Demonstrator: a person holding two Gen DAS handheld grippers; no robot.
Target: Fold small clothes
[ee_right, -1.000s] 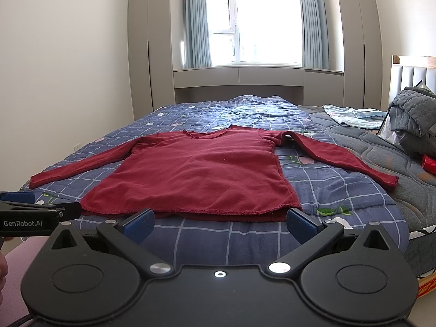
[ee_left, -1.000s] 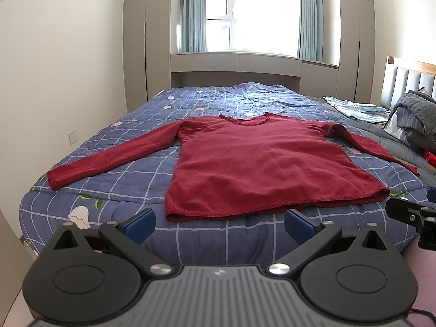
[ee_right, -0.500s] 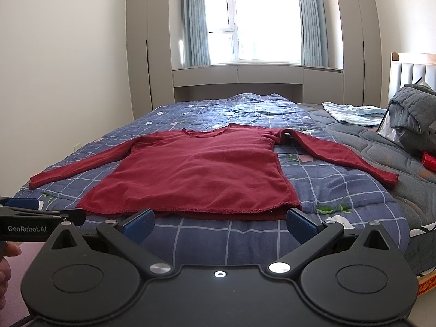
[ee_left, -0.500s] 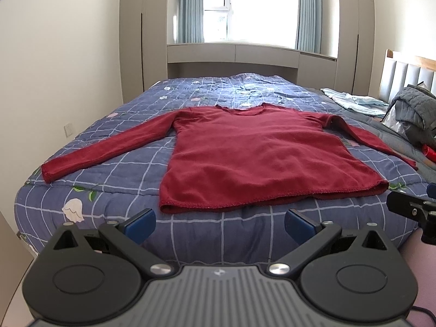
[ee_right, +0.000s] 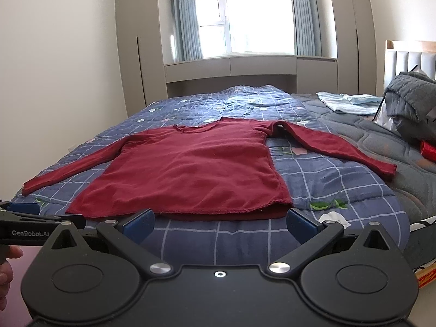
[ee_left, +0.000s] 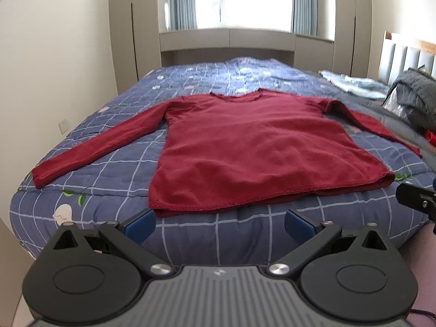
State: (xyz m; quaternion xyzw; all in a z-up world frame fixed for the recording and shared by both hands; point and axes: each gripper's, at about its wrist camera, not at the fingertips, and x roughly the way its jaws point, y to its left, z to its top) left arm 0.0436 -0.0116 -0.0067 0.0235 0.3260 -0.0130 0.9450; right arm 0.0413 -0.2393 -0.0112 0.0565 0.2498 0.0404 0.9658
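Note:
A dark red long-sleeved top (ee_left: 256, 147) lies flat on the blue checked bedspread (ee_left: 114, 174), neck toward the window, both sleeves spread out to the sides. It also shows in the right wrist view (ee_right: 190, 169). My left gripper (ee_left: 219, 224) is open and empty, hovering just in front of the top's hem near the bed's foot edge. My right gripper (ee_right: 220, 224) is open and empty, also just short of the hem, nearer its right corner. The right gripper's side (ee_left: 417, 201) shows at the left view's right edge.
A grey quilted jacket (ee_right: 411, 100) and a red item (ee_right: 427, 150) lie at the bed's right side by the headboard (ee_left: 408, 57). Light blue folded cloth (ee_right: 348, 102) lies farther back. A wall stands left, wardrobes and a window behind.
Both grippers have moved closer to the bed and tilted slightly down, so the top looks larger and nearer. The jaws stay open. The top has not moved.

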